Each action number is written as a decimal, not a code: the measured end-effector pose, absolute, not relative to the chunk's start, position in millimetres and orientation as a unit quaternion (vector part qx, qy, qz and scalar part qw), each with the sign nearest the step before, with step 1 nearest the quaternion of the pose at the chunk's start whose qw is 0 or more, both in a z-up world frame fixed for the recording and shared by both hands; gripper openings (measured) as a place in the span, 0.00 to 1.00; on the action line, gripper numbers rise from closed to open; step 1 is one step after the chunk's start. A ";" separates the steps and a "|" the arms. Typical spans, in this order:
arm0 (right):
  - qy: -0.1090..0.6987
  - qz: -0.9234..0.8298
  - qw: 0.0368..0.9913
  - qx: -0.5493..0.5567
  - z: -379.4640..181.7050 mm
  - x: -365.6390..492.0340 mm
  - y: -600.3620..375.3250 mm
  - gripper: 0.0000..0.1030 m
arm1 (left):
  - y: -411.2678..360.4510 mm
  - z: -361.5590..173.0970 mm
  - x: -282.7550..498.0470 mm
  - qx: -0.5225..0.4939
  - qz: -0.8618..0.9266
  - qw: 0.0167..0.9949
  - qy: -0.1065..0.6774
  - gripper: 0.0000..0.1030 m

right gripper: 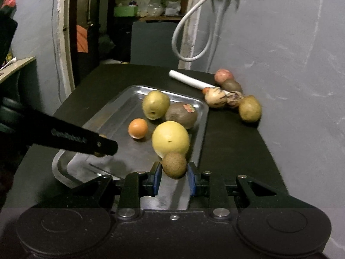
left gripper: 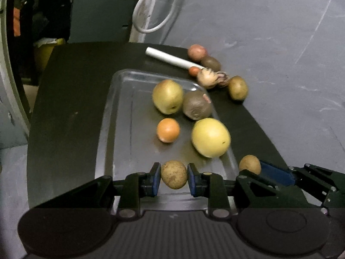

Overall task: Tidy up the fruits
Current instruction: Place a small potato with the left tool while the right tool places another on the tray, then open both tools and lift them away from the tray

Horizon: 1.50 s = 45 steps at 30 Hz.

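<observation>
Both tongs, left (left gripper: 174, 174) and right (right gripper: 174, 165), clamped on small brown fruits, hovering over tray's (right gripper: 129, 92) near end.

This looks like a plain storeroom or back room of a home, not a fitted kitchen. Rough, scuffed grey plastered walls (right gripper: 291, 43) close in at three o'clock. A looped white electrical cable (right gripper: 189, 41) hangs down the wall at twelve o'clock. Through a dim doorway at eleven o'clock stand cluttered wooden shelves (right gripper: 148, 10) stacked with bags and boxes. The work surface is a narrow matte black table (right gripper: 228, 142) pushed against the wall.
</observation>
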State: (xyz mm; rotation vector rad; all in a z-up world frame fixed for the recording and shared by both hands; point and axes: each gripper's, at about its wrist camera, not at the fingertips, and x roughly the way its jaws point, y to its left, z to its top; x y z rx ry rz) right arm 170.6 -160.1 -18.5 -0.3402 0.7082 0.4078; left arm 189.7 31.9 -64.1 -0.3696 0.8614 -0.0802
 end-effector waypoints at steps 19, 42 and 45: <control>0.384 0.197 0.883 -0.184 -52.2 194.5 -152.7 0.27 | 18.6 -83.7 197.0 -0.130 -0.045 0.879 0.456 0.28; 0.369 0.217 0.886 -0.177 -38.3 174.3 -157.8 0.73 | 47.2 -69.4 176.3 -0.158 -0.031 0.892 0.423 0.83; 0.364 0.212 0.891 -0.167 -29.7 168.2 -161.5 0.85 | 56.5 -65.9 165.9 -0.157 -0.023 0.894 0.420 0.91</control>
